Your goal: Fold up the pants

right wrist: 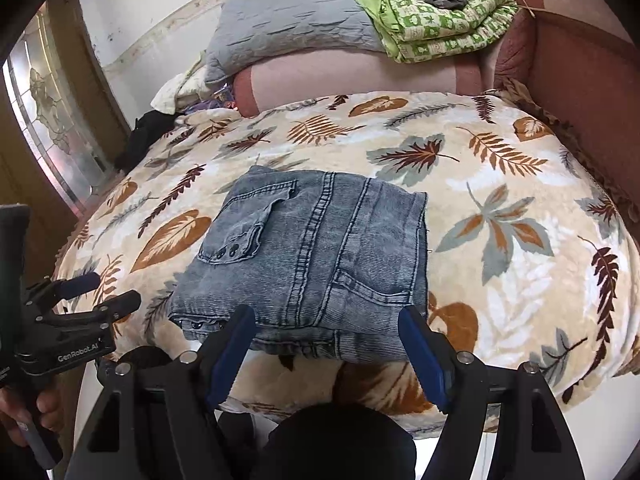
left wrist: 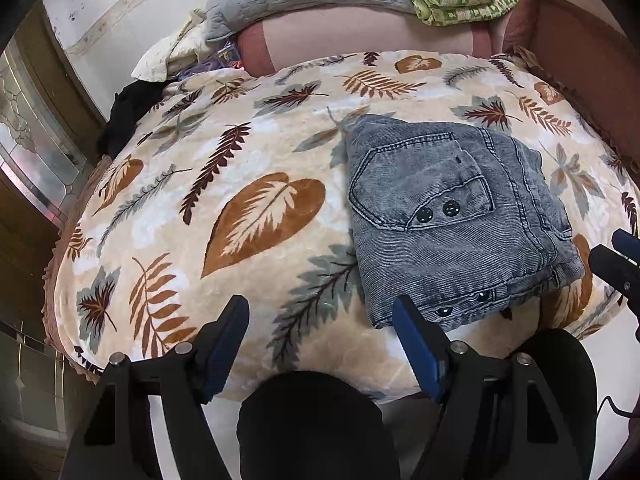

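Grey-blue denim pants [left wrist: 452, 220] lie folded into a compact square on the leaf-print blanket [left wrist: 248, 216], pocket with two snaps facing up. My left gripper [left wrist: 320, 314] is open over bare blanket, just left of the pants' near corner, with nothing between its blue pads. In the right wrist view the pants [right wrist: 316, 256] sit straight ahead. My right gripper [right wrist: 328, 322] is open, its fingers framing the pants' near edge without pressing it. The left gripper [right wrist: 108, 292] shows at the left edge, held by a hand [right wrist: 44, 404]. The right gripper [left wrist: 614, 250] peeks in at the right edge.
A grey pillow [right wrist: 288, 28] and a folded green patterned cloth [right wrist: 440, 28] rest on a pink bolster [right wrist: 352, 76] at the back. A black garment [right wrist: 148, 132] hangs off the blanket's far left corner. A brown upholstered side [right wrist: 580, 80] bounds the right; a glass-panelled door [right wrist: 52, 120] stands left.
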A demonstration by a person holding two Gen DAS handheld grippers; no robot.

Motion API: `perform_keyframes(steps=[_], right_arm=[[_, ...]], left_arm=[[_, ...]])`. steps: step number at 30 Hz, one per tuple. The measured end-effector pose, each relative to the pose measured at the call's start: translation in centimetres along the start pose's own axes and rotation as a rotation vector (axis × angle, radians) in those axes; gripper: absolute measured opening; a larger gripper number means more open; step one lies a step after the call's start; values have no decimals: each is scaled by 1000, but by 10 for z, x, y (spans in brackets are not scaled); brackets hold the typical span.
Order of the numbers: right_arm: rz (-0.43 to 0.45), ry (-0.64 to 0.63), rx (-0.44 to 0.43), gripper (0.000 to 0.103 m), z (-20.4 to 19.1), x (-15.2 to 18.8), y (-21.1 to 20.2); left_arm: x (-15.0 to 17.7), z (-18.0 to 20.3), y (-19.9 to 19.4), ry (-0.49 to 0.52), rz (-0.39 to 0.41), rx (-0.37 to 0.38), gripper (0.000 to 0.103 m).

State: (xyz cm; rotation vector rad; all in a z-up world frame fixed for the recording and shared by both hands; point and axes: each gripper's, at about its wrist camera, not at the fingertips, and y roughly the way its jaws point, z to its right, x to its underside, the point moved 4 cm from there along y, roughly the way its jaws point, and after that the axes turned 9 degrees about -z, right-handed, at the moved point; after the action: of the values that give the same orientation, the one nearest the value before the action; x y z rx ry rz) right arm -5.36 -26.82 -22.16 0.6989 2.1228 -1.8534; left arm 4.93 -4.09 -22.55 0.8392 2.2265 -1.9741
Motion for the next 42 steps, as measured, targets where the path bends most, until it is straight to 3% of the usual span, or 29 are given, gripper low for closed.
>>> perform_keyframes(steps=[42], right_arm=[[-63,-71,11,78,-33,1,11]], left_arm=[[2,-17,8,-43,-8,1,75]])
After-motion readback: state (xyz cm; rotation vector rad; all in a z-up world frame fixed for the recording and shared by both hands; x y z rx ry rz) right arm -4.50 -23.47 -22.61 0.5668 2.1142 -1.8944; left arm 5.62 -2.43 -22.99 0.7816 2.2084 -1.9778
